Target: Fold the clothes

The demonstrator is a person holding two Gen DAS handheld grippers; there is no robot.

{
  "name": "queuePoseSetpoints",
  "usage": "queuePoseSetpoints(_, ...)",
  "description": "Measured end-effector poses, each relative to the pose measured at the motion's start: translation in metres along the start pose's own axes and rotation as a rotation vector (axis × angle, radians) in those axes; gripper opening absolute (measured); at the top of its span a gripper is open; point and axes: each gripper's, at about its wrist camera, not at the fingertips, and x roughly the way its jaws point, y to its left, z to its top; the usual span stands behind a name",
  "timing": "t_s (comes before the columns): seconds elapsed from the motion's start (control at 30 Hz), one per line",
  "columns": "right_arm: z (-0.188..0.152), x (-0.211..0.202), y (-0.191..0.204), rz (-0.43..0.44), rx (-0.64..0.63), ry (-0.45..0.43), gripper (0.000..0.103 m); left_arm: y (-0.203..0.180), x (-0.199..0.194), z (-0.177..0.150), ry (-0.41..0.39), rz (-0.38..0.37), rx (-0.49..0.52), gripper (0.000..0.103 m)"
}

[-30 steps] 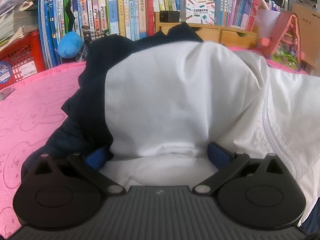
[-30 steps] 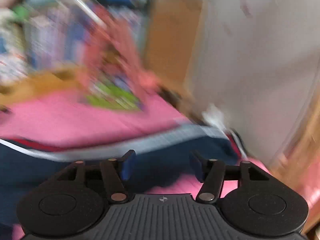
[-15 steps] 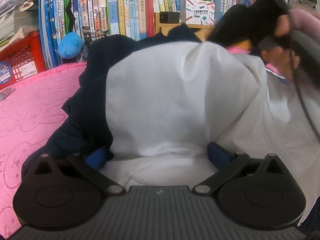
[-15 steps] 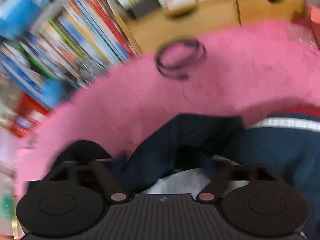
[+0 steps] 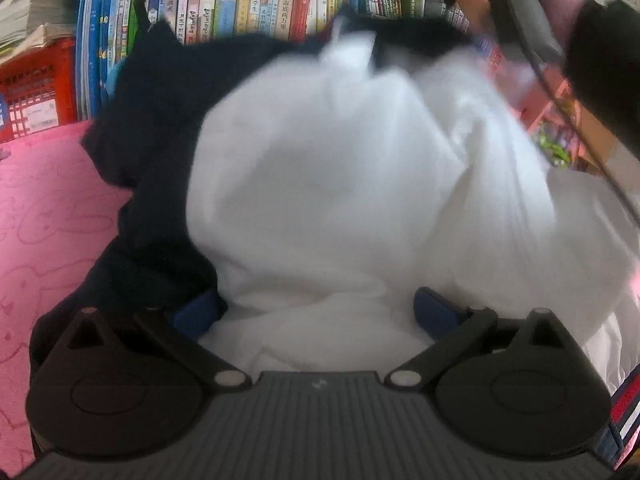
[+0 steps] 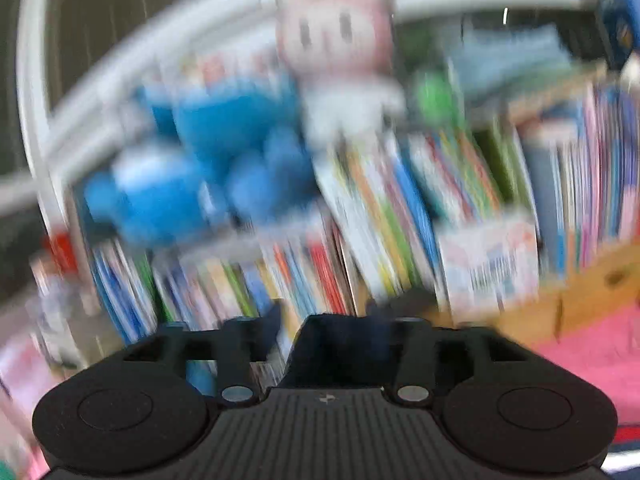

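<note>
The left tool (image 5: 316, 308) is sitting with jaws spread wide, the white garment (image 5: 340, 184) bunched between its fingers over the pink surface (image 5: 48, 216); no pad is visibly pressing it. The right tool (image 6: 328, 320) is opening, dark navy cloth (image 6: 336, 344) lying between its fingers, against blurred bookshelves (image 6: 400, 208).

ahead: heaped white cloth (image 5: 340, 184) | behind: books (image 5: 248, 4) | left: bare pink mat (image 5: 44, 208)
</note>
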Motion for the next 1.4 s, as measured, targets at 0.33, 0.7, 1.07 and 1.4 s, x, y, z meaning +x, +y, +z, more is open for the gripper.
queuePoseSetpoints(0.33, -0.138, -0.06, 0.003, 0.003, -0.318, 0.359, 0.064, 0.011, -0.017, 0.0, -0.084, -0.007, -0.053, 0.103)
queuePoseSetpoints(0.7, -0.209, -0.082, -0.012, -0.167, -0.456, 0.258, 0.08, 0.085, -0.028, 0.082, -0.292, 0.152, -0.215, 0.103)
queuePoseSetpoints(1.07, -0.194, -0.082, -0.044, -0.11, -0.226, 0.263, 0.073, 0.047, 0.015, 0.095, -0.13, -0.021, -0.147, 0.024)
queuePoseSetpoints(1.4, -0.122, -0.107, -0.04, 0.304, 0.016, 0.111, 0.103, -0.072, 0.029, 0.009, -0.067, -0.086, 0.342, 0.03)
